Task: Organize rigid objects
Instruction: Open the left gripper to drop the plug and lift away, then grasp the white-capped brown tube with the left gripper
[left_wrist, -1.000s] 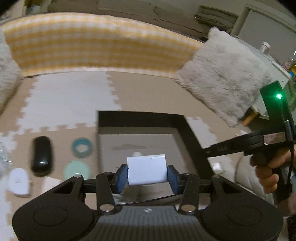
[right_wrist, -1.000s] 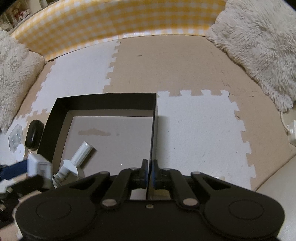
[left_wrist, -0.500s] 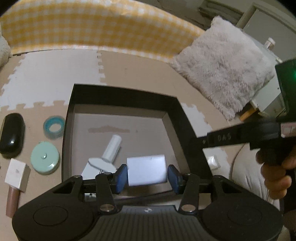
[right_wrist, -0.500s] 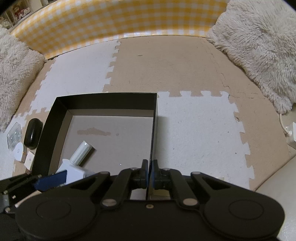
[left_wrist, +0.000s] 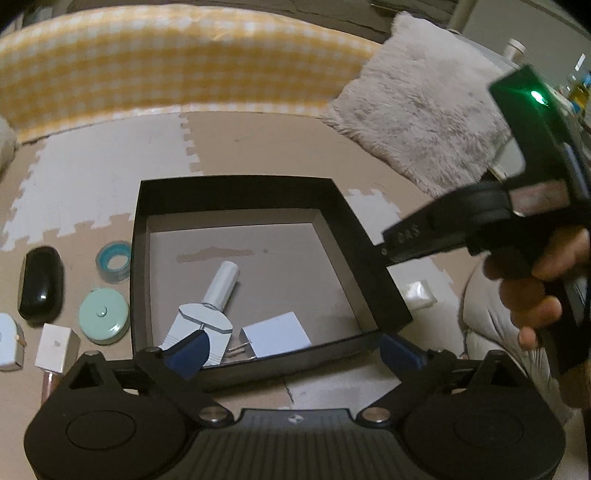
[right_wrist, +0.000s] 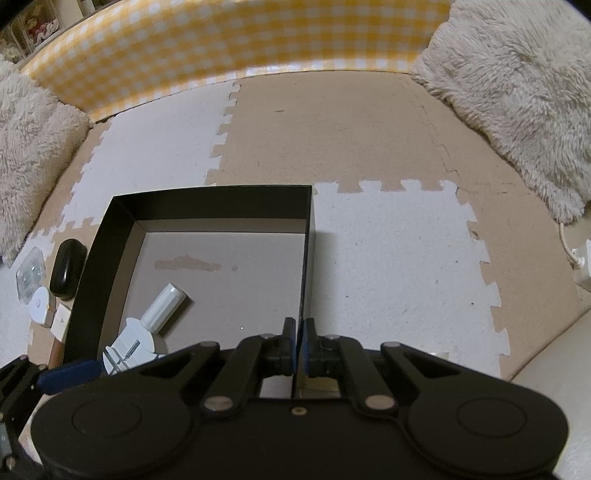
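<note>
The left gripper (left_wrist: 291, 350) stands wide and empty over the near wall of the black square cardboard box (left_wrist: 236, 192). Just beyond its blue fingertips (left_wrist: 186, 350), a white cube-shaped plug adapter (left_wrist: 275, 334) lies on the box floor beside a white plastic handled tool (left_wrist: 207, 314). The right gripper (right_wrist: 298, 343) is pinched tight on the box's right wall. Left of the box wait a glossy black oval case (left_wrist: 40, 282), a teal tape roll (left_wrist: 113, 256) and a mint round tin (left_wrist: 103, 315). Reaching out for these, the spread jaws could catch the box rim and drag it, should the right grip slip.
</note>
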